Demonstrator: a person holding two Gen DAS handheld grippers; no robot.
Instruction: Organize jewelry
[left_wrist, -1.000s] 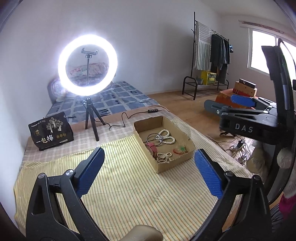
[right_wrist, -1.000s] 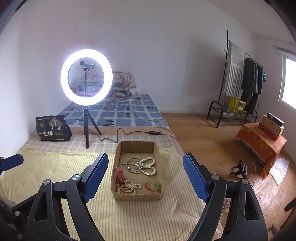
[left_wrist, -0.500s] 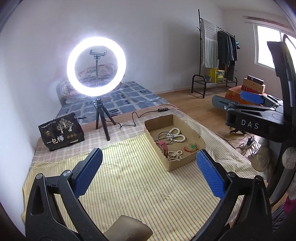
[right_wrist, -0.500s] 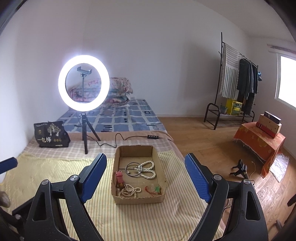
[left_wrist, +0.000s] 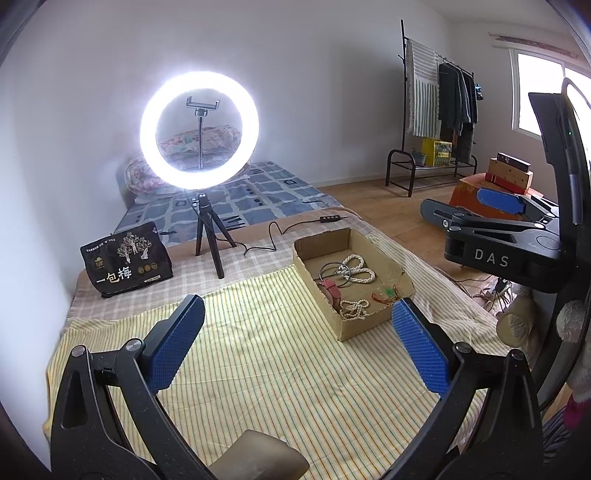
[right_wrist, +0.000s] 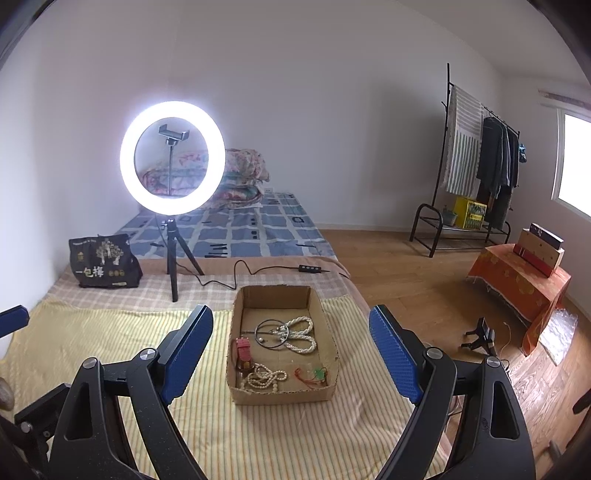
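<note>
- The left tool (left_wrist: 297, 332) had its two blue pads wide apart, with nothing between them.
- The right tool (right_wrist: 291, 343) was also wide apart and held nothing.
- Both tools hung above a yellow striped cloth (right_wrist: 110, 343) on a low bed.
- A brown cardboard box (right_wrist: 281, 395) sat on the cloth, in front of the right tool.
- The jewelry lay inside the box.
- A long white bead necklace (right_wrist: 301, 334) lay looped near the middle, touching a thin dark ring (right_wrist: 258, 332).
- A red piece (right_wrist: 243, 352) lay by the left wall of the box.
- A smaller white bead string (right_wrist: 262, 378) lay near the front wall.
- A little red and green piece (right_wrist: 314, 374) lay beside it, in the front right corner.
- Behind the box stood a bright ring light (right_wrist: 172, 157) on a small tripod.
- A black bag (right_wrist: 103, 264) sat to the left of the light.
- A clothes rack (right_wrist: 476, 166) stood far off by the wall.
</note>
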